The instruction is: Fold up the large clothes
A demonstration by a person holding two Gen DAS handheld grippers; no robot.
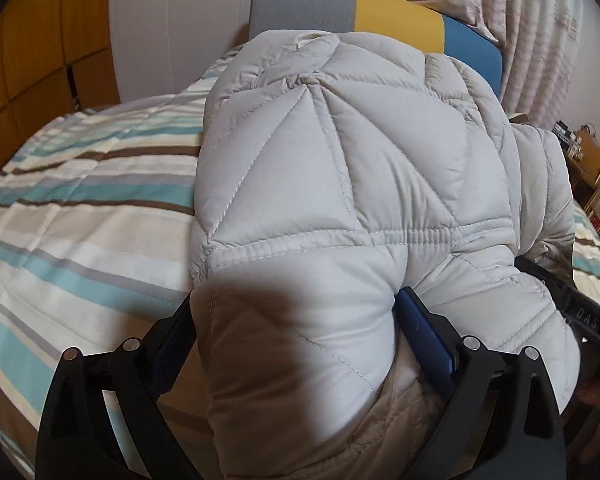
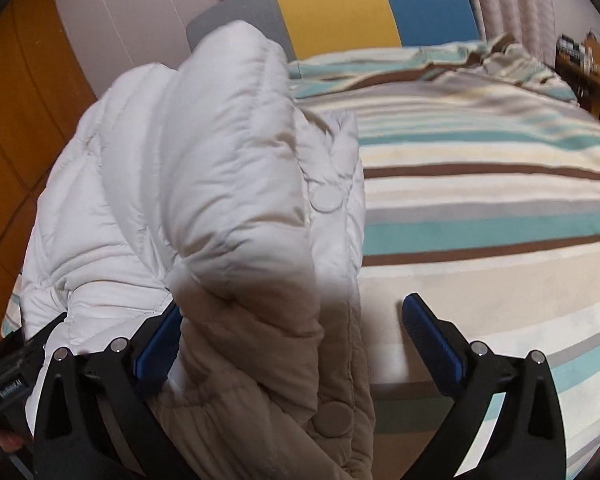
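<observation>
A pale grey quilted puffer jacket (image 1: pixel 340 160) lies bunched on the striped bed cover (image 1: pixel 80 208). My left gripper (image 1: pixel 292 304) stands wide open around the jacket's near bulge, which swells between its jaws; the right blue pad (image 1: pixel 424 340) rests against the fabric. In the right wrist view the same jacket (image 2: pixel 200 140) fills the left half, its front edge showing round snap buttons (image 2: pixel 326 199). My right gripper (image 2: pixel 292 304) is open too: its left pad (image 2: pixel 156 348) lies beside the jacket and its right pad (image 2: pixel 432 340) hangs free over the bed cover (image 2: pixel 480 200).
A grey, yellow and blue headboard (image 1: pixel 396 20) stands behind the bed, with a patterned curtain (image 1: pixel 540 40) to its right. Wooden cabinet doors (image 1: pixel 32 40) are at the left and a wooden shelf (image 1: pixel 592 168) at the far right. The right gripper's black body (image 1: pixel 580 308) shows beside the jacket.
</observation>
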